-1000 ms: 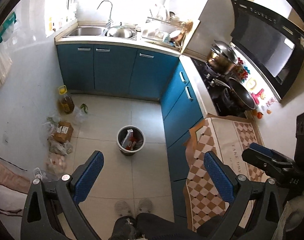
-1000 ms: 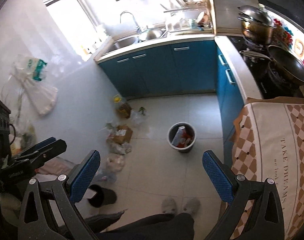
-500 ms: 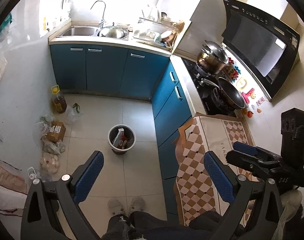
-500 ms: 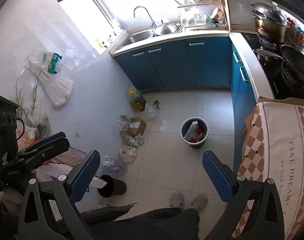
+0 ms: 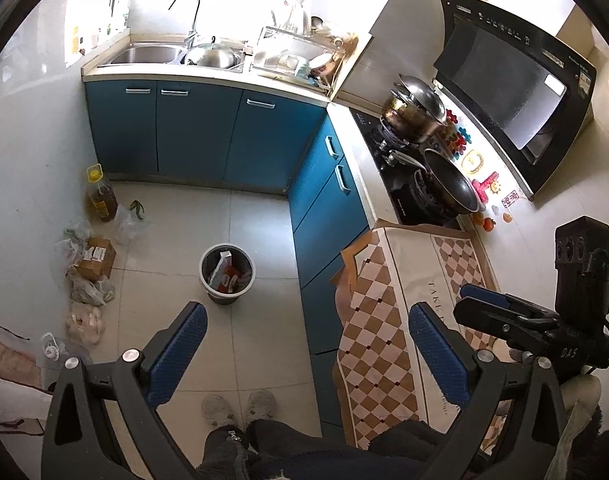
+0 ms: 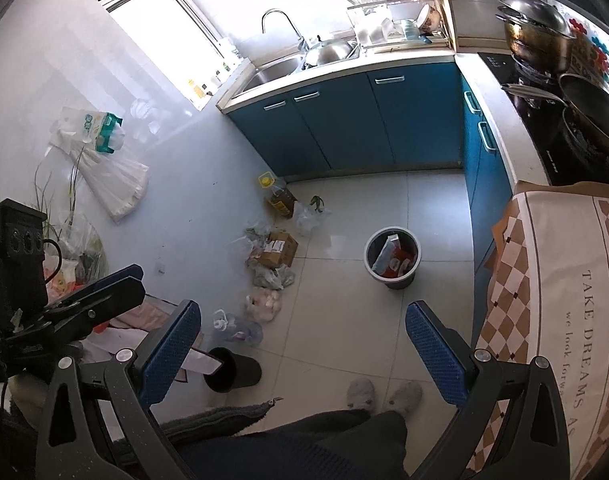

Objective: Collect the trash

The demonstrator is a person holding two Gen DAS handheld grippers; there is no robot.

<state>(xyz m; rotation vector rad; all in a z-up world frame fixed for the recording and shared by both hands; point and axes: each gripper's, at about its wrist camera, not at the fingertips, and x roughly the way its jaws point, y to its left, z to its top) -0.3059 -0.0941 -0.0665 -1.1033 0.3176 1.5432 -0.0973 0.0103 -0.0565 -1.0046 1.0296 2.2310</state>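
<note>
kitchen floor (image 5: pixel 260 220) of pale tile is seen from high up in both views, w/ blue cabinets (image 5: pixel 192 128) along the far side and down the right. counter (image 5: pixel 208 76) on top carries a sink (image 5: pixel 144 54) at far left and a dish rack (image 5: pixel 300 60) to its right; a stove w/ a steel pot (image 5: pixel 414 110) and a dark wok (image 5: pixel 450 180) is on the right run. a checkered cloth (image 5: pixel 384 320) is draped over the near right surface.

a grey trash bin (image 5: pixel 227 268) is stood upright on the floor near the middle, apart from the cabinets; a carton and red packaging are seen inside it. in the right wrist view the same bin (image 6: pixel 392 258) sits between the tong fingers, further off.

loose trash is strung along the left wall: an oil bottle (image 5: pixel 101 196) furthest, a cardboard box (image 5: pixel 96 258) nearer, crumpled plastic bags (image 5: pixel 86 290) around and nearer than it. a black cup (image 6: pixel 232 368) lying on its side is seen nearest, right wrist view only.

left tongs (image 5: pixel 308 352) are released, fingers spread wide, nothing between them, held well above the floor. right tongs (image 6: pixel 304 354) likewise released and holding nothing. each tool is seen at the edge of the other's view. grey slippers (image 5: pixel 240 404) of the person are seen at the near edge, on the floor.
</note>
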